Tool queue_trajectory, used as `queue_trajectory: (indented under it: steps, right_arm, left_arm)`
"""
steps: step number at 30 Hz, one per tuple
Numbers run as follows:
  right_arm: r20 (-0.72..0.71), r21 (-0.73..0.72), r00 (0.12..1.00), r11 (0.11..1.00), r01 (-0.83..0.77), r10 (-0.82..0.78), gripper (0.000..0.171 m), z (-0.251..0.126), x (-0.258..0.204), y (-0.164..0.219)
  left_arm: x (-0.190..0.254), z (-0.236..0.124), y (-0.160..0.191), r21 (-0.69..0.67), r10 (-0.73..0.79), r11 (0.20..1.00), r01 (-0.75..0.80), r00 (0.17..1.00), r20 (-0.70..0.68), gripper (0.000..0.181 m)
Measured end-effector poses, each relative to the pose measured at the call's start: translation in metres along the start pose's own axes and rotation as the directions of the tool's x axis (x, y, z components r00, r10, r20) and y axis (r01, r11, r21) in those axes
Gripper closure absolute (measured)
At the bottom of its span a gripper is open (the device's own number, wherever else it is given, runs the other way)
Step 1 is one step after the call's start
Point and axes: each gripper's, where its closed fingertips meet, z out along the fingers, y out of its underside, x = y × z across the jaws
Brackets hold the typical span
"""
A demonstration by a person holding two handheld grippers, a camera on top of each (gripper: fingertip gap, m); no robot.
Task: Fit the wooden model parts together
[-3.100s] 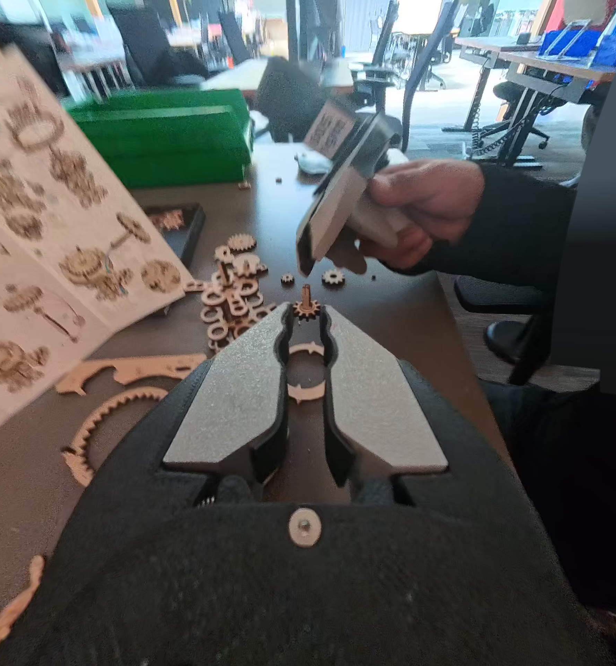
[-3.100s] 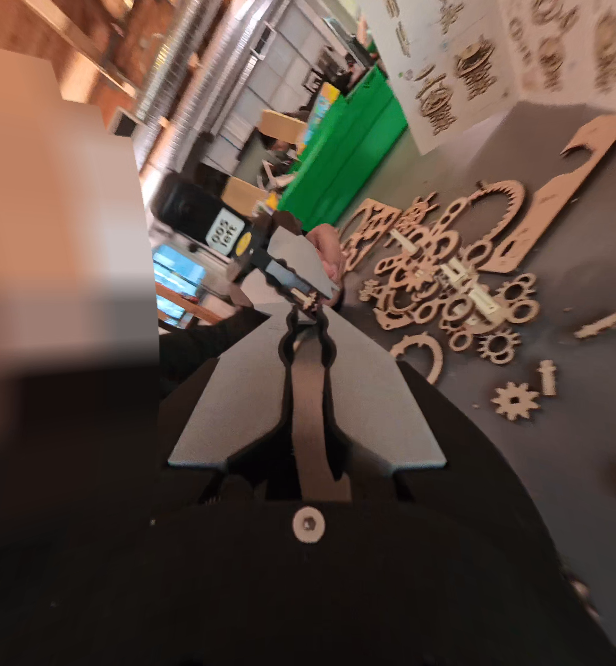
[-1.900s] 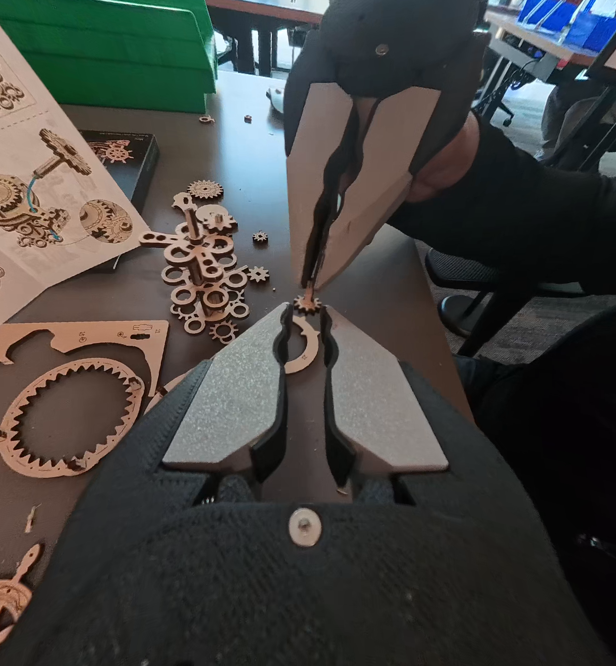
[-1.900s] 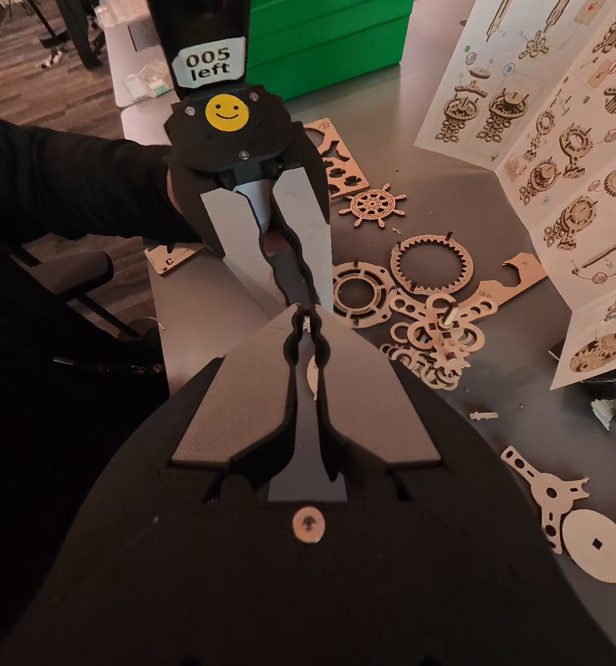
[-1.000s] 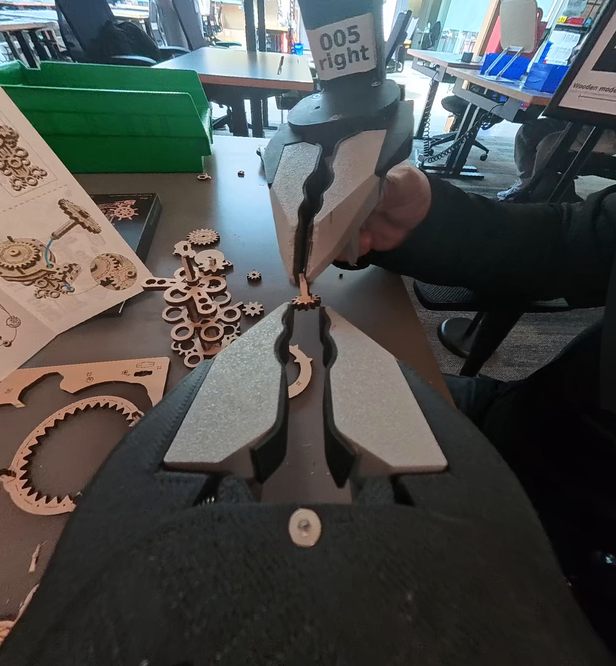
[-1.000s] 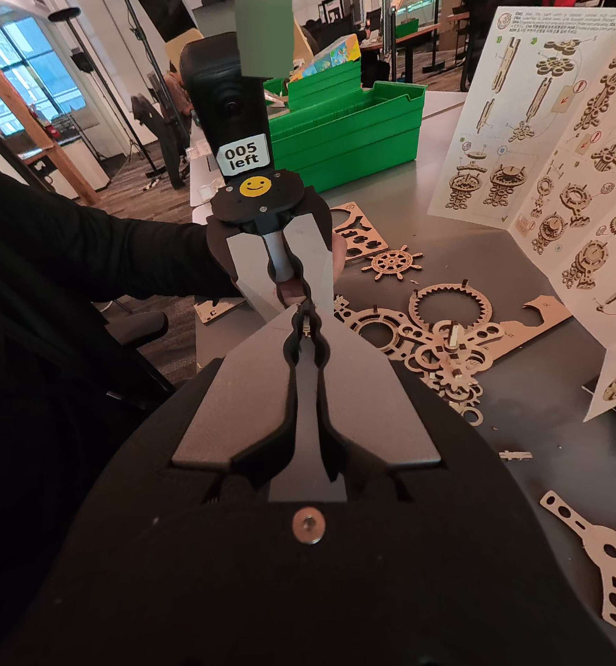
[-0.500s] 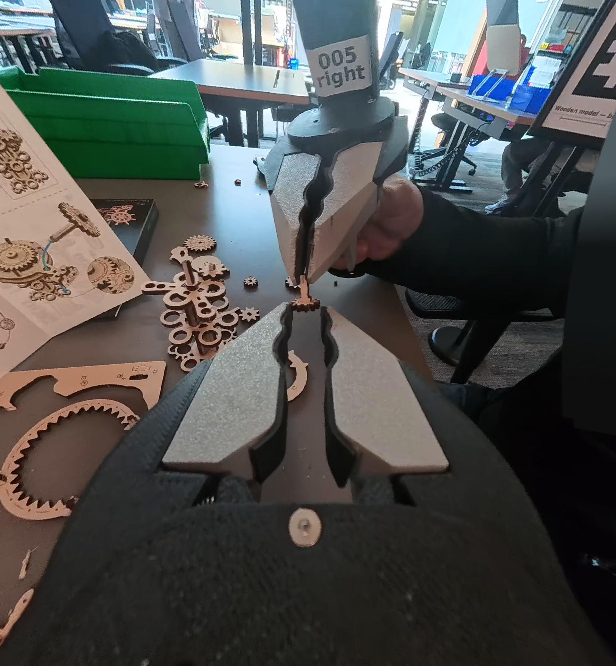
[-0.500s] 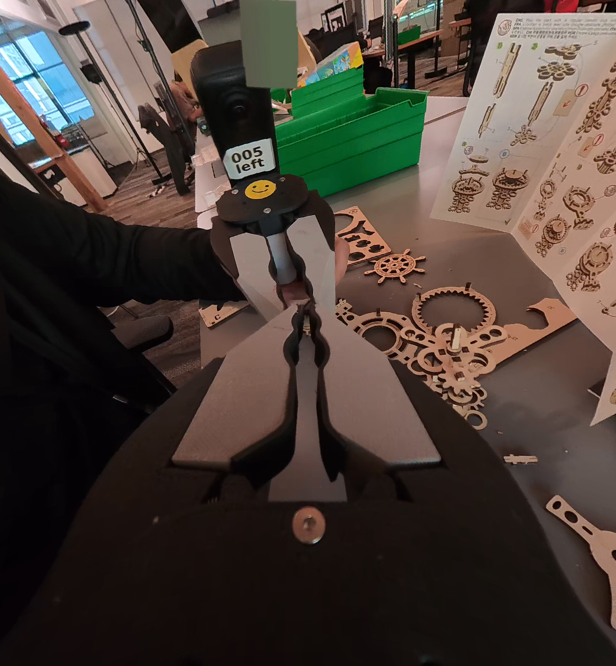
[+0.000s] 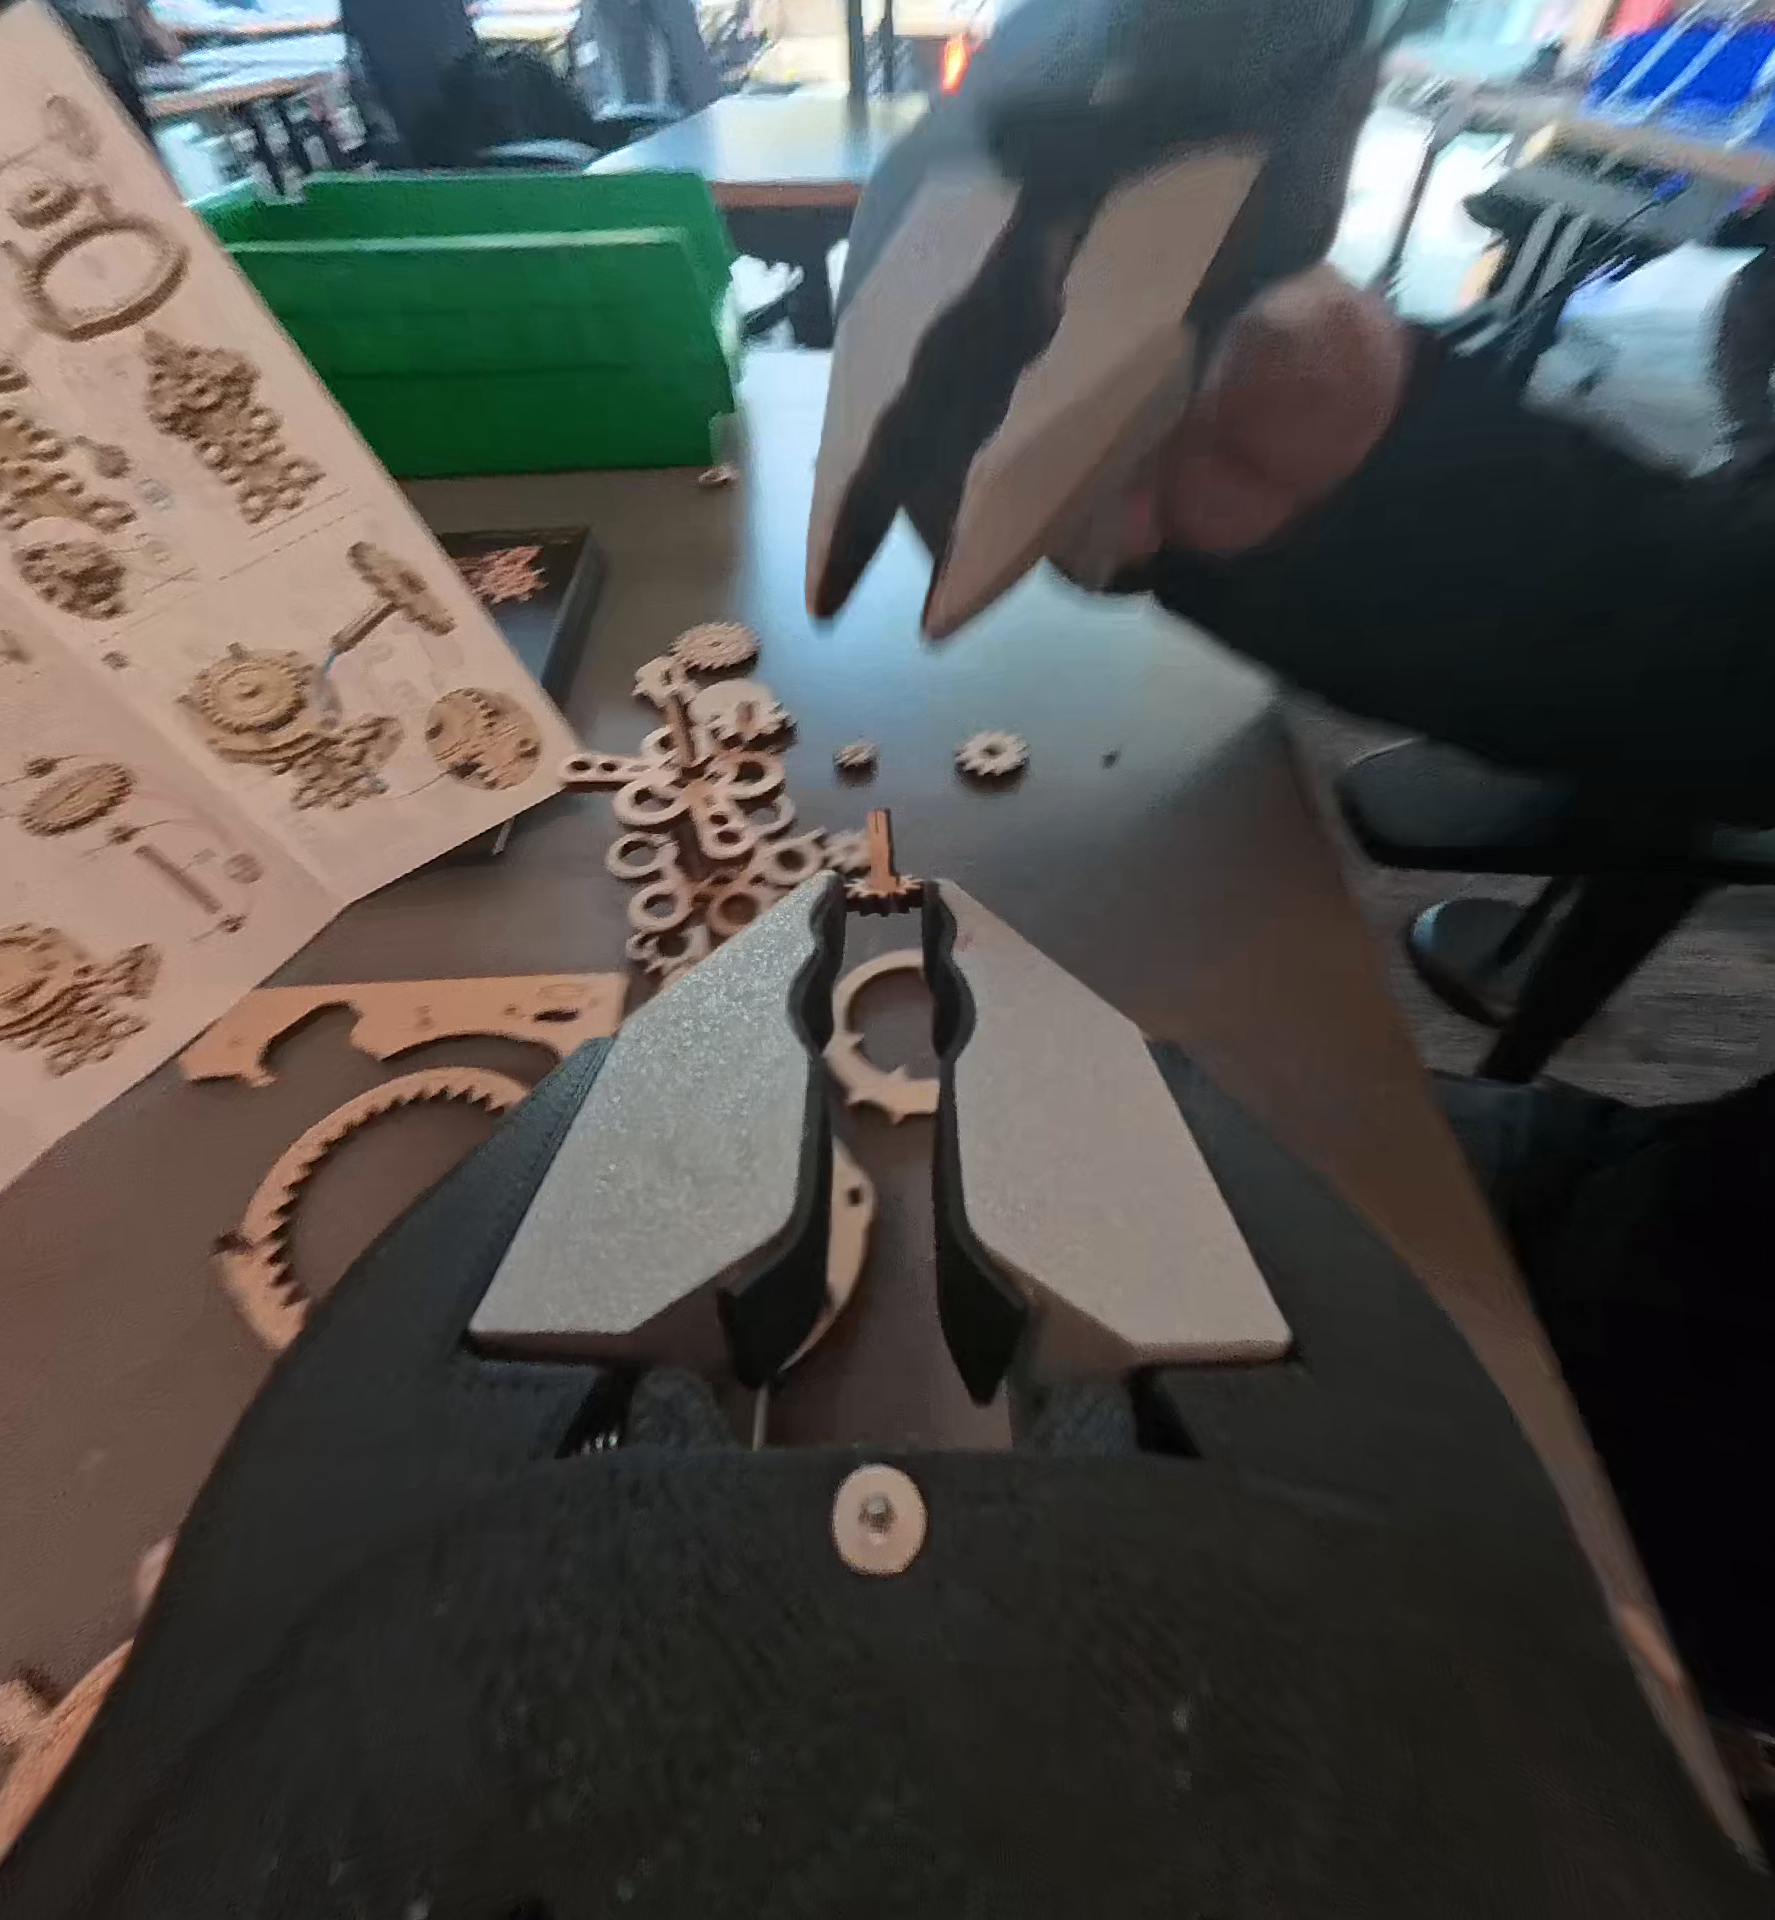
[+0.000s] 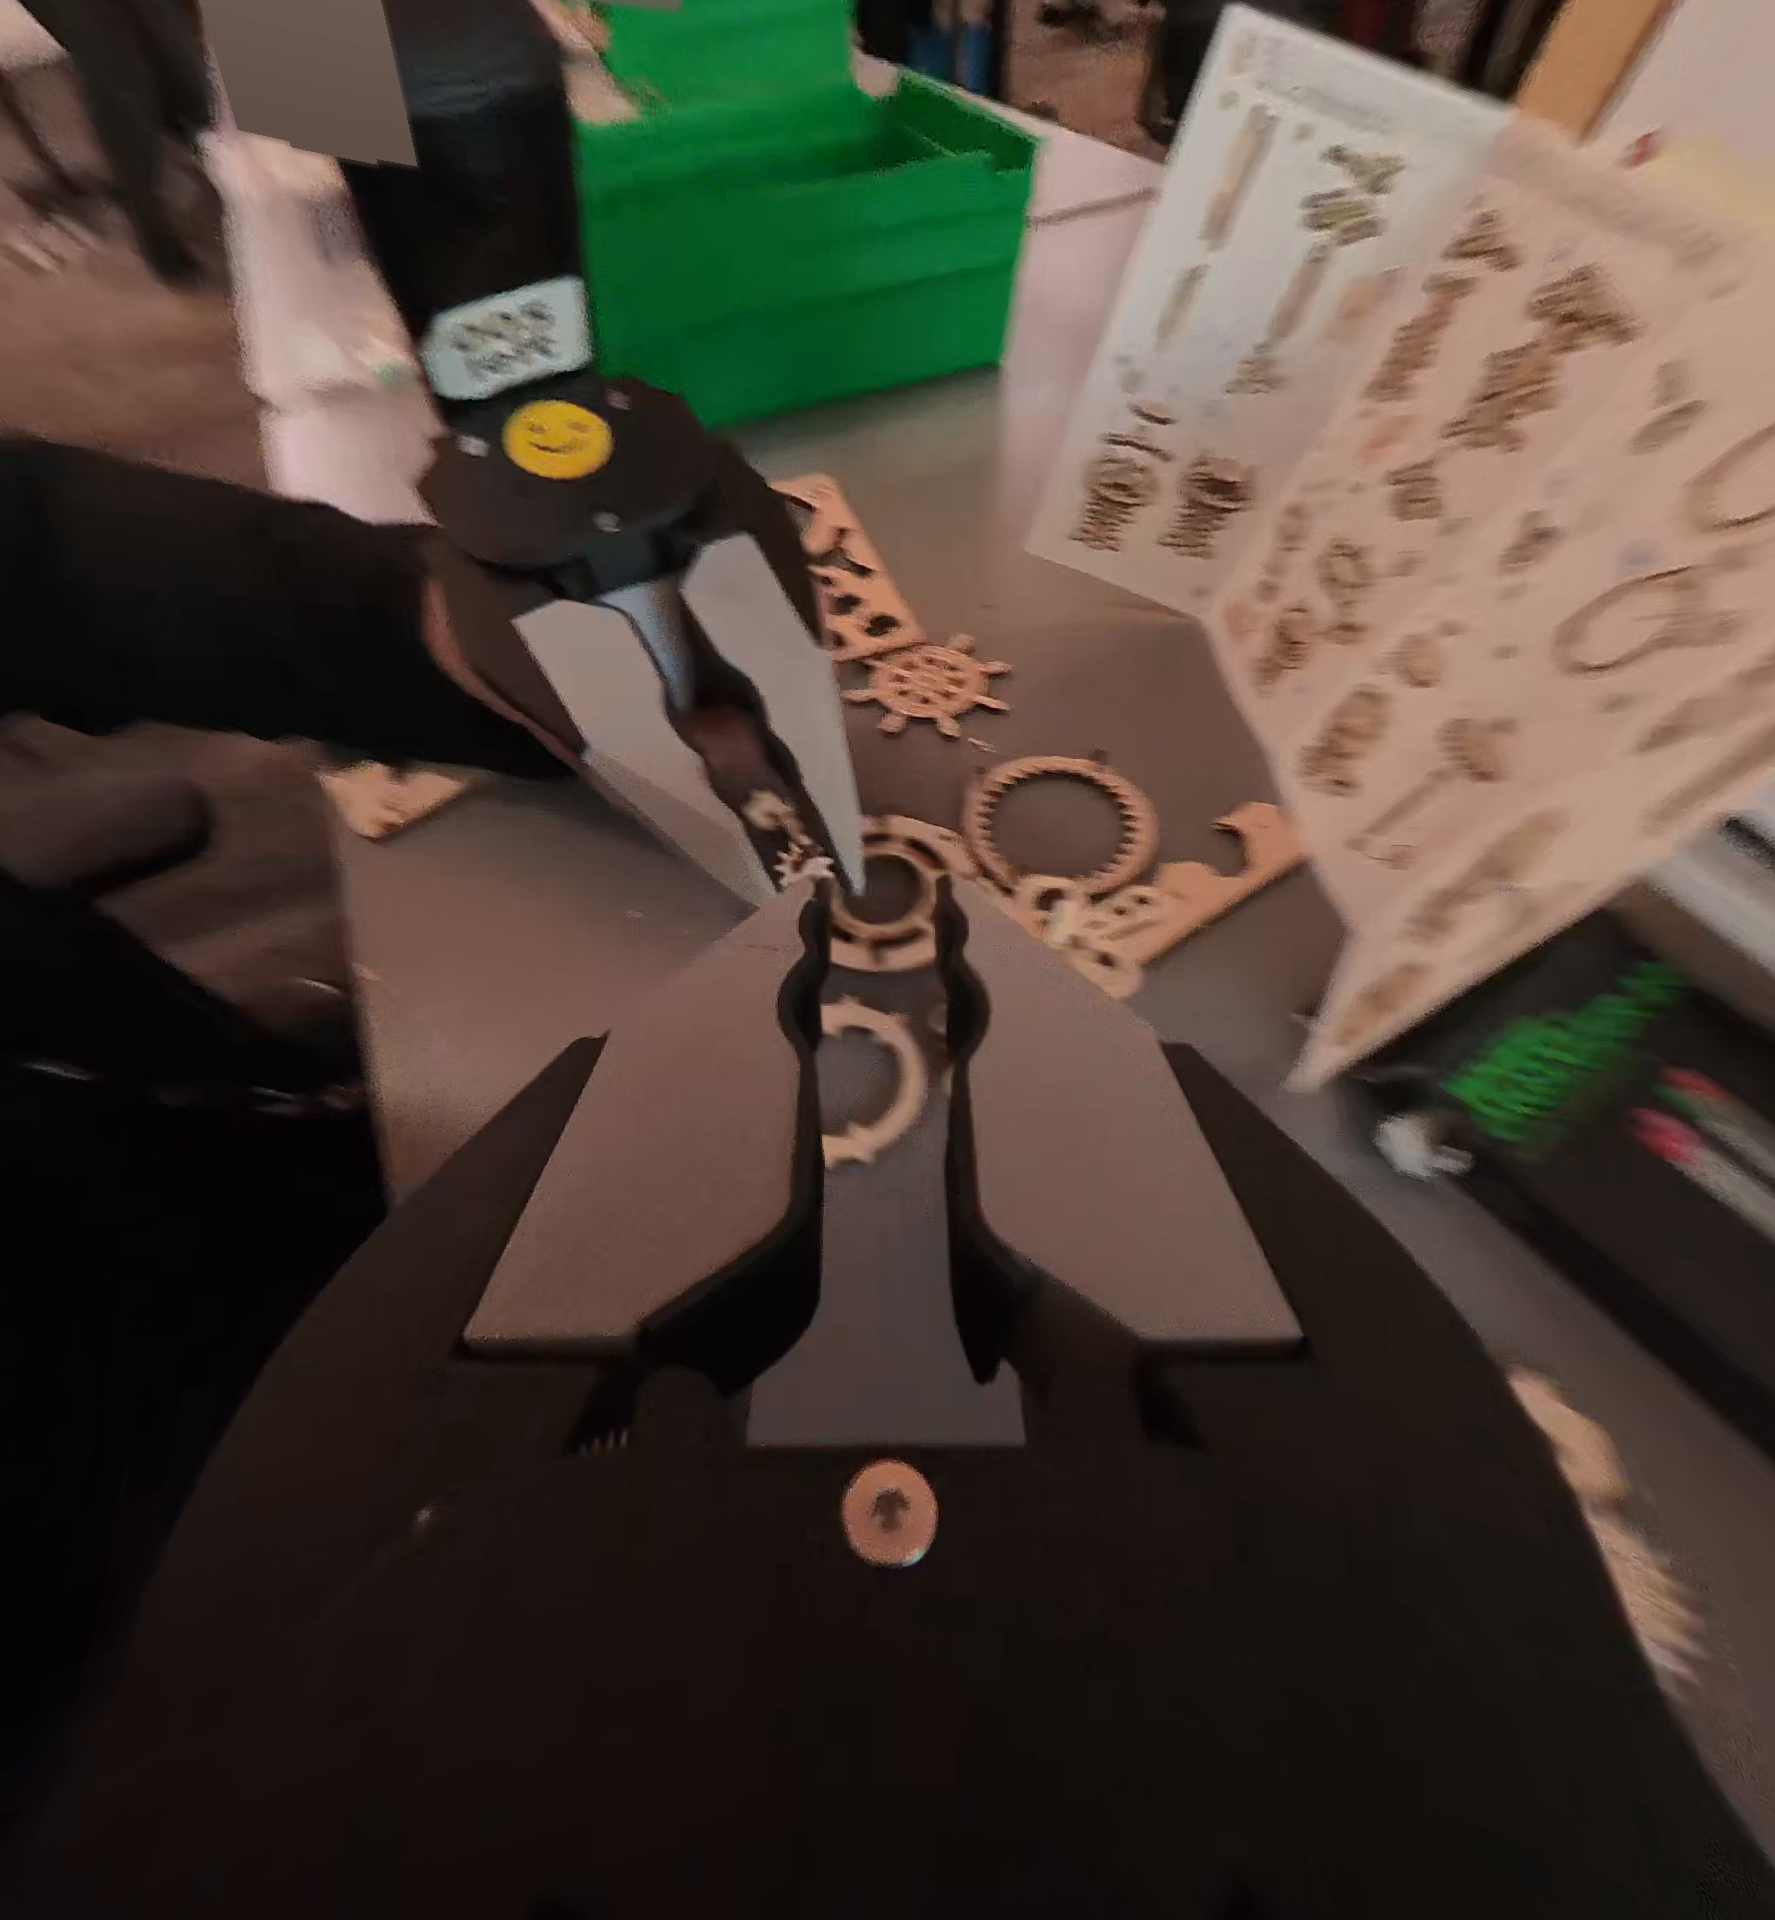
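My left gripper is shut on a small wooden gear with a thin peg standing up out of it, held above the dark table. My right gripper hangs above and behind it, blurred, its jaws apart and empty. In the right wrist view my right gripper is open with nothing between its fingers. The left gripper sits just beyond its left tip with the small gear in it. A toothed wooden ring piece lies on the table under the left fingers.
A folded instruction sheet stands at the left, with a green bin behind it. A cluster of ringed wooden parts, a large ring gear, loose small gears and a black box lie on the table. The table edge runs along the right. Spacing between my two grippers at the tips: around 5 centimetres.
My right gripper has opened, let go of the peg and pulled up and away from it. The peg stays upright in the gear held by my left gripper.
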Motion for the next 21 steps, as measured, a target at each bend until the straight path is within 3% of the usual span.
queue_trajectory:
  steps: [3, 5, 13, 16, 21]
  right_arm:
    - [-0.093, -0.103, 0.99, 0.99, 0.094, -0.104, 0.139, -0.01, 0.028, -0.003]
    - [-0.061, -0.144, 0.991, 0.983, 0.111, -0.121, 0.134, -0.008, 0.035, -0.004]
    - [0.073, -0.19, 0.995, 0.979, 0.075, -0.062, 0.143, 0.024, 0.036, 0.011]
    - [0.096, -0.199, 0.995, 0.978, 0.061, -0.042, 0.171, 0.031, 0.034, 0.019]
    - [0.113, -0.11, 0.993, 0.993, -0.029, 0.042, 0.171, 0.03, 0.035, 0.01]
  left_arm:
    - [-0.013, 0.002, 0.01, -0.059, 0.046, 0.997, -0.042, 0.996, 0.071, 0.17]
    - [-0.016, 0.002, 0.01, -0.06, 0.042, 0.997, -0.037, 0.996, 0.084, 0.17]
    - [-0.023, 0.001, 0.013, -0.075, 0.008, 0.997, 0.0, 0.995, 0.095, 0.17]
    - [-0.023, 0.0, 0.014, -0.077, 0.01, 0.997, -0.003, 0.996, 0.094, 0.17]
    - [-0.023, -0.001, 0.013, -0.073, 0.009, 0.997, -0.002, 0.996, 0.094, 0.17]
